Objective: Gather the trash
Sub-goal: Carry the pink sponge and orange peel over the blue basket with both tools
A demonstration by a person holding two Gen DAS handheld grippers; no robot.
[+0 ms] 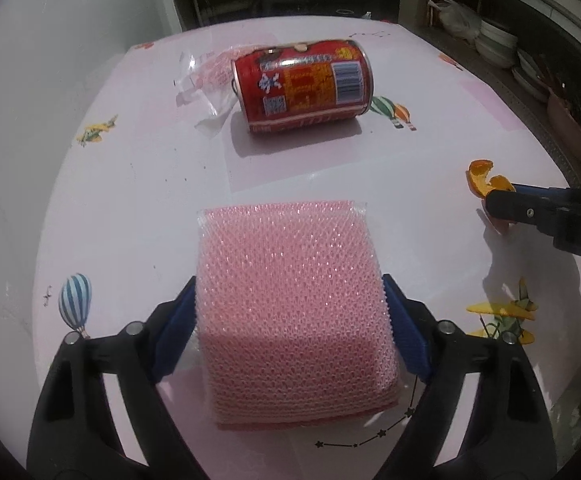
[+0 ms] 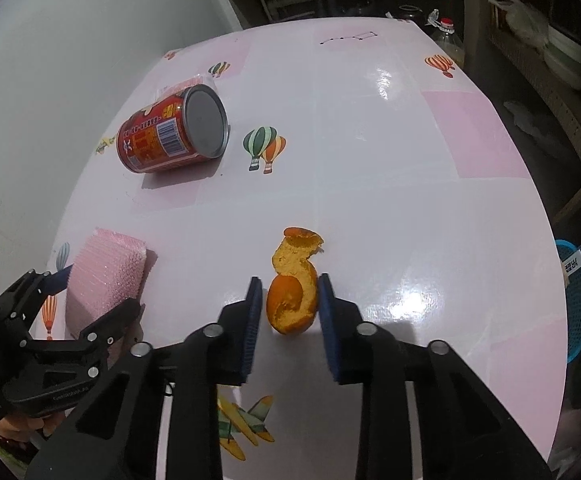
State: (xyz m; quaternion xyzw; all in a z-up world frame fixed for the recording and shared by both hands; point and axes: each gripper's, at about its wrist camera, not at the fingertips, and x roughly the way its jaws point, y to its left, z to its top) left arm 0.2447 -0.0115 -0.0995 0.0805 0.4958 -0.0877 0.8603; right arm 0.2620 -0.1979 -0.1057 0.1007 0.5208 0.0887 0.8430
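A pink mesh sponge pack [image 1: 290, 312] lies on the pink table between the blue pads of my left gripper [image 1: 290, 300], which press its sides; it also shows in the right wrist view [image 2: 104, 276]. An orange peel [image 2: 294, 280] lies between the pads of my right gripper [image 2: 289, 300]; the right pad touches it and a small gap shows on the left. The peel [image 1: 486, 180] and right gripper [image 1: 502, 208] show at the right of the left wrist view. A red can [image 1: 302, 82] lies on its side farther back, also seen from the right wrist [image 2: 170, 136].
A crumpled clear wrapper [image 1: 206, 84] lies beside the can. A blue basket [image 2: 578, 300] stands off the table's right edge. Shelves with stacked bowls [image 1: 494, 40] and a plastic bottle [image 2: 448, 36] lie beyond the table. A white wall runs along the left.
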